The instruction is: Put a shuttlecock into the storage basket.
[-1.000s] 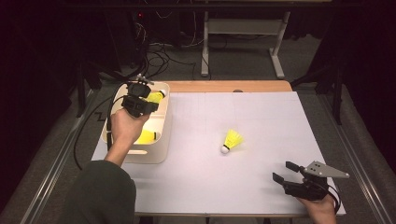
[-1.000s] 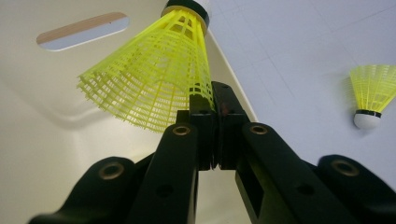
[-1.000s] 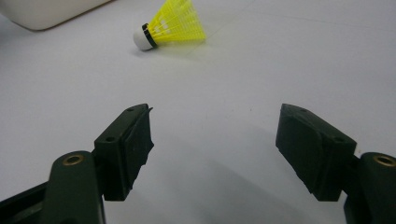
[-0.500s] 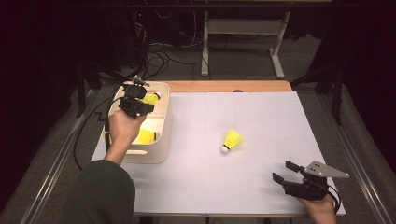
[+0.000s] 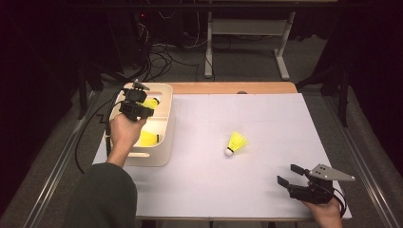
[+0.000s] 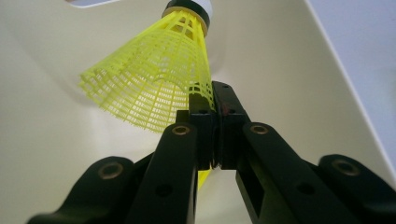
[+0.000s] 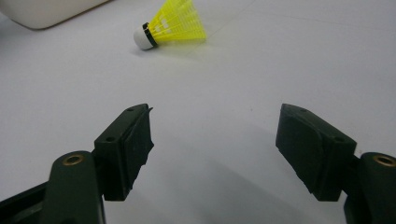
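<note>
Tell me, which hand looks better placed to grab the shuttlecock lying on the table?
Right. The right gripper sits open and empty on the table, jaws facing the loose shuttlecock. The left gripper is busy: shut on another shuttlecock over the white bin.

A white surface (image 5: 266, 142) sits brightly lit in a dim room, with a strip of bare wood (image 5: 228, 88) along its far edge. Beyond that edge stands a pale metal table frame (image 5: 244, 42) on a grey floor (image 5: 313, 61). To the far left of the surface, black cables (image 5: 157, 54) lie tangled on the floor. Metal rails (image 5: 57, 161) run along the surface's left and right sides. Past the frame, the room falls into darkness.
</note>
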### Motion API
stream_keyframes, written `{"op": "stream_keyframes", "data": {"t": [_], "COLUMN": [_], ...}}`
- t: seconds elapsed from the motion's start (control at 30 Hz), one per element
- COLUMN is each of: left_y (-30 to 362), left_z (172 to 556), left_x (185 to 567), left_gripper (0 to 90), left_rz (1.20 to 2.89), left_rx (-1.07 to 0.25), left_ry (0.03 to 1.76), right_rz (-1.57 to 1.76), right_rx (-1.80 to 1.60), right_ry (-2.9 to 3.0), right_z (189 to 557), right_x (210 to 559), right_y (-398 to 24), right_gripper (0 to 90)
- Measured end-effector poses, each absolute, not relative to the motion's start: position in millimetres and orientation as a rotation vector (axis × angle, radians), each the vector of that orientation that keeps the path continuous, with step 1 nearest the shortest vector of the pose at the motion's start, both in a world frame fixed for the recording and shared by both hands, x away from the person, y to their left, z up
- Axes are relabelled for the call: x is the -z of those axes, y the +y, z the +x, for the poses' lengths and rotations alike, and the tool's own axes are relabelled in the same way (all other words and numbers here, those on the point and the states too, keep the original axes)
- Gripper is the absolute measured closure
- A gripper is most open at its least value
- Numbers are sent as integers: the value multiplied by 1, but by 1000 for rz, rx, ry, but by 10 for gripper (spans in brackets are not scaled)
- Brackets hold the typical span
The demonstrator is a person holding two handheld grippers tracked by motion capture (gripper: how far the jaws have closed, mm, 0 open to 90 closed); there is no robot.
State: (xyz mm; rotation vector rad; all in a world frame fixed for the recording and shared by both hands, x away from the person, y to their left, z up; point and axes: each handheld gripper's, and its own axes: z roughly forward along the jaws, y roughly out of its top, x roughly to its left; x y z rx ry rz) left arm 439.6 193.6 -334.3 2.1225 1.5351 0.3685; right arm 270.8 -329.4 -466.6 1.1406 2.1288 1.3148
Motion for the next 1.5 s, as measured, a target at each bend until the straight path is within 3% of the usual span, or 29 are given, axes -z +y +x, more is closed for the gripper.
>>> {"op": "stream_keyframes", "data": {"t": [0.9,1.23,1.5], "left_y": [194,193,192], "left_z": [449,446,442], "left_x": [351,347,340], "left_gripper": [859,607,520], "left_rz": [2139,2114,2106], "left_rx": [-299,-298,-355], "left_ry": [1564,1560,1554], "right_rz": [1140,1139,1141], "right_rx": [-1315,-1315,-1316], "right_ry": [2130,2130,2130], "right_z": [271,271,271], "right_x": [467,467,467], "right_y": [-329,-330,-329], "right_gripper": [273,273,273]}}
